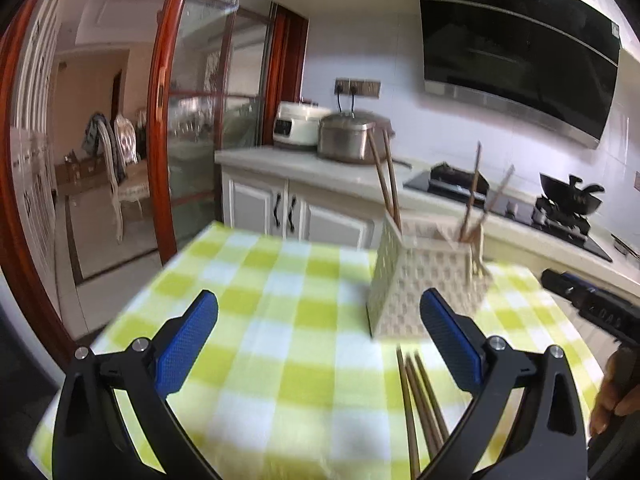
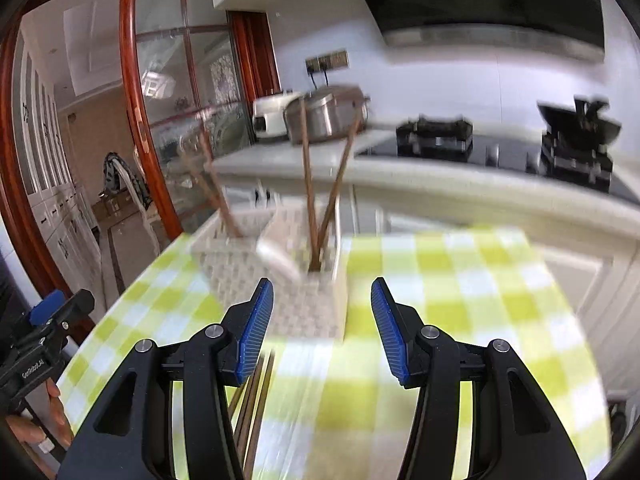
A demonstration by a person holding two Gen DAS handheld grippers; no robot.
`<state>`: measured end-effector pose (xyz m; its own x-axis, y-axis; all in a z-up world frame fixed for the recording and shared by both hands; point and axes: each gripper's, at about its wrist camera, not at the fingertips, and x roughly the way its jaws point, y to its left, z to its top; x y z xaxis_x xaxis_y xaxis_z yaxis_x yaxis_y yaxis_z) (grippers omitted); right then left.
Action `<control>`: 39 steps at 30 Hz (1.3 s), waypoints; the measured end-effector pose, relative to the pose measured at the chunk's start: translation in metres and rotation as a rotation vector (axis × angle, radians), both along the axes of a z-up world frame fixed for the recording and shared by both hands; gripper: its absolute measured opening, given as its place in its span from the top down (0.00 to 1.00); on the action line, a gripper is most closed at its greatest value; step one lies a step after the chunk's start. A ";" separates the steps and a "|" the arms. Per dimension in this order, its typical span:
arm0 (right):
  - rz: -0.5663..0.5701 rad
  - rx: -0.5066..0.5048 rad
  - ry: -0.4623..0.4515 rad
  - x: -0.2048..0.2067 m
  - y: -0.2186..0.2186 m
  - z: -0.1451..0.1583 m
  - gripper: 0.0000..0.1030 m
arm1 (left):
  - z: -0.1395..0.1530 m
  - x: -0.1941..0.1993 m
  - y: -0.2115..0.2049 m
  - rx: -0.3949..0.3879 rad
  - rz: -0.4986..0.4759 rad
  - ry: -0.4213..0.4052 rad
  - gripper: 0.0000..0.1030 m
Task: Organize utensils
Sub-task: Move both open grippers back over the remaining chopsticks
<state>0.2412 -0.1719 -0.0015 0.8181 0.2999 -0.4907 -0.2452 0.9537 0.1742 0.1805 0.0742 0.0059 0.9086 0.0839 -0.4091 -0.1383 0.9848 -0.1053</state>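
A white woven utensil holder (image 1: 424, 284) stands on the green checked tablecloth (image 1: 280, 320), with brown chopsticks (image 1: 386, 184) leaning out of its compartments. Several loose brown chopsticks (image 1: 420, 404) lie on the cloth just in front of it. My left gripper (image 1: 320, 344) is open and empty, low over the cloth, left of the loose chopsticks. In the right wrist view the holder (image 2: 280, 280) stands straight ahead, the loose chopsticks (image 2: 252, 404) lie under the left finger, and my right gripper (image 2: 322, 328) is open and empty.
Behind the table runs a kitchen counter (image 1: 320, 168) with a steel cooker (image 1: 352, 136), a white appliance (image 1: 298, 124) and a black hob with a wok (image 1: 568, 200). A red-framed glass door (image 1: 172, 120) stands left. The other gripper (image 1: 592, 304) shows at the right edge.
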 end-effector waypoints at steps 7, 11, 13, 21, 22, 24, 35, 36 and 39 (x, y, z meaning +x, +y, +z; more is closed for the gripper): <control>0.024 -0.054 0.112 -0.019 0.023 -0.051 0.54 | -0.040 -0.026 -0.007 0.009 -0.032 0.085 0.05; 0.050 -0.088 0.164 -0.020 0.040 -0.071 0.63 | -0.059 -0.034 -0.007 0.028 -0.035 0.121 0.05; 0.062 -0.107 0.180 -0.018 0.048 -0.078 0.66 | -0.063 -0.034 -0.007 0.033 -0.034 0.131 0.05; 0.105 -0.152 0.226 -0.003 0.075 -0.096 0.83 | -0.069 -0.039 0.000 0.051 -0.030 0.124 0.05; 0.108 -0.157 0.231 -0.001 0.078 -0.097 0.84 | -0.068 -0.040 0.000 0.057 -0.031 0.120 0.05; 0.113 -0.167 0.247 0.004 0.083 -0.099 0.85 | -0.068 -0.042 0.001 0.063 -0.036 0.114 0.05; 0.133 -0.250 0.300 0.013 0.100 -0.112 0.89 | -0.071 -0.041 0.009 0.024 -0.040 0.117 0.05; 0.133 -0.255 0.300 0.015 0.101 -0.112 0.89 | -0.071 -0.041 0.009 0.024 -0.042 0.119 0.05; 0.135 -0.272 0.305 0.018 0.104 -0.112 0.89 | -0.073 -0.039 0.008 0.027 -0.045 0.131 0.05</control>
